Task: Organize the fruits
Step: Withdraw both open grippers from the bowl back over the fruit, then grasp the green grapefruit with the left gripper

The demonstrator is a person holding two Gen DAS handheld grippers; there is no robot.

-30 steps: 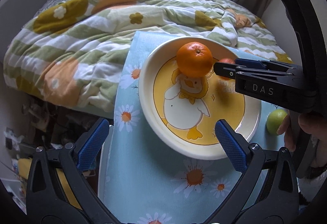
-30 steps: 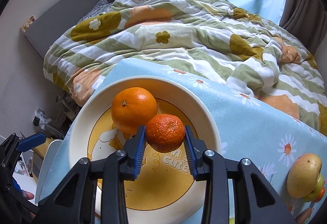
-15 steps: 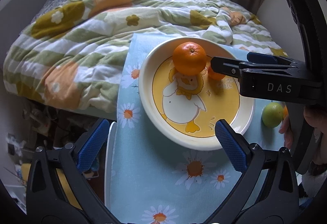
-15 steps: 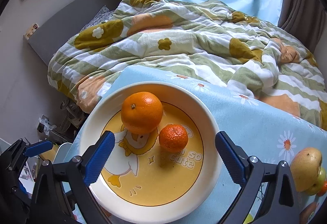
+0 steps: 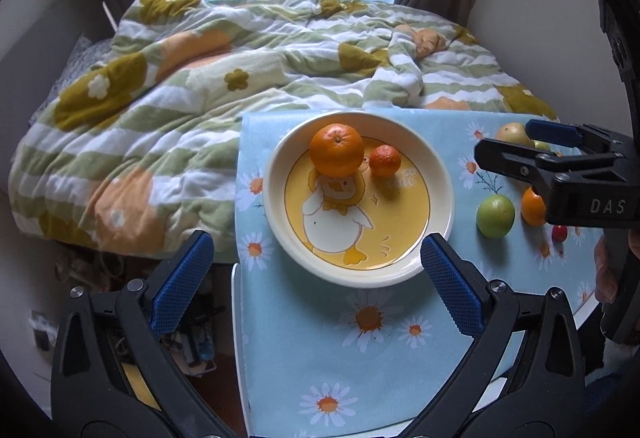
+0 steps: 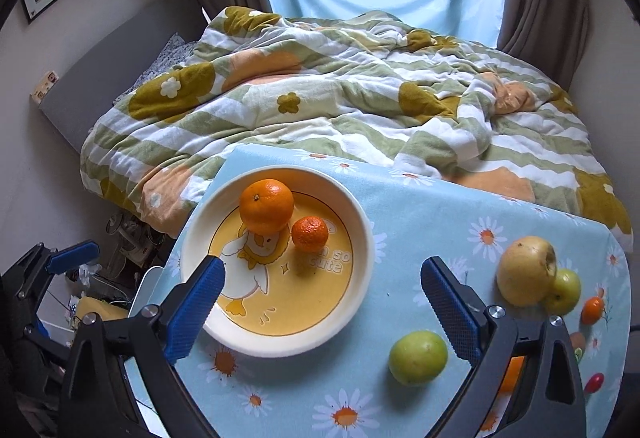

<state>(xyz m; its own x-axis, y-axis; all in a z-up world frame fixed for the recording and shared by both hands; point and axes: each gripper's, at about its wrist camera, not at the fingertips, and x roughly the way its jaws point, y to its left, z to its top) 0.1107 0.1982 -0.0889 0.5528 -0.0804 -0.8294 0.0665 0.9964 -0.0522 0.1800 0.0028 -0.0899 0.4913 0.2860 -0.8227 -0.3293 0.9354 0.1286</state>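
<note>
Gaping empty, both tools [image 5: 316, 270] [image 6: 322, 300] frame the plate [image 6: 362, 238]; only the right view shows the yellow apple [image 6: 526, 270] whole.

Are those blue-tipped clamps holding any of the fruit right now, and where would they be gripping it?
No, nothing is held. The left gripper and right gripper are both open and empty; the small mandarin lies free in the plate.

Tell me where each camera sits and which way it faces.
Left wrist: on the left hand-held gripper, open, looking forward and down at the plate; the right hand-held gripper and some fingers show at the right edge.
Right wrist: on the right hand-held gripper, open, facing the plate from further right; the left hand-held gripper shows at the lower left.
Shared: plate, big orange, small orange, green fruit, blanket.
</note>
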